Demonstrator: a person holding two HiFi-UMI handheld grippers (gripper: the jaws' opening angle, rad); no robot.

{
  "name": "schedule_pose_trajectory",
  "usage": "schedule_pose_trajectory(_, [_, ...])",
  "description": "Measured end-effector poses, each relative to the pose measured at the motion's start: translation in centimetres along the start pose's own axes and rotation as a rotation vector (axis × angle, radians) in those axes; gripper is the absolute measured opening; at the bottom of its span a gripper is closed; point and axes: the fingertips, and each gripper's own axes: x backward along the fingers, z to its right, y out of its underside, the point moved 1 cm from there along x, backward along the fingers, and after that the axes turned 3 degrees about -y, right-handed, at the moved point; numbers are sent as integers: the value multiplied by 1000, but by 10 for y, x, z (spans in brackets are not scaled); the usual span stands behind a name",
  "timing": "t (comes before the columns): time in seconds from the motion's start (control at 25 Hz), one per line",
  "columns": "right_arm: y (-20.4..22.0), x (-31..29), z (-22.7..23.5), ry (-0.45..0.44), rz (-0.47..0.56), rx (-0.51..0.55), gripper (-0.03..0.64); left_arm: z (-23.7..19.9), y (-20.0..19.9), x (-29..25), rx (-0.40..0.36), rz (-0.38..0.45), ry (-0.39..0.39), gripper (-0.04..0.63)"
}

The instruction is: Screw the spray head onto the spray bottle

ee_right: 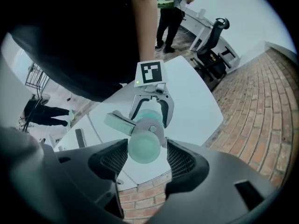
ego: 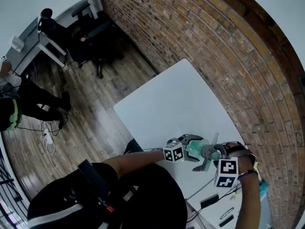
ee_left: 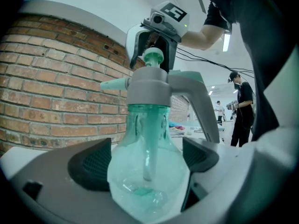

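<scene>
green bottle (ee_left: pixel 148 171) clamped in left gripper (ee_left: pixel 147 158); right gripper (ee_right: pixel 145 156) slightly apart round head's (ee_left: pixel 149 90) knob (ee_left: pixel 153 56).

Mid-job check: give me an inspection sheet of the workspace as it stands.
Surface: white table, set against the wall.
Job's things: bottle with spray head sitting on its neck.
Clutter: small dark items at the table's near edge.
Grippers: left gripper shut on bottle; right gripper straddles the spray head's top knob, grip unclear.
Cables: cables on the floor.
Surroundings: brick wall, wood floor, chair, person standing nearby.
</scene>
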Motion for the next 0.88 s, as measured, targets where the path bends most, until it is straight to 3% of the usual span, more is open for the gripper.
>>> schedule_pose_trajectory(0.24, [-10, -13, -2, 34, -24, 166, 265, 0, 0, -1, 0, 1, 0, 472])
schedule_pose_trajectory(0.64, [-7, -26, 0, 28, -38, 244, 265, 0, 0, -1, -8, 13, 5, 472])
schedule_pose_trajectory(0.88, [-9, -28, -1, 7, -5, 214, 265, 0, 0, 1, -4, 17, 10, 472])
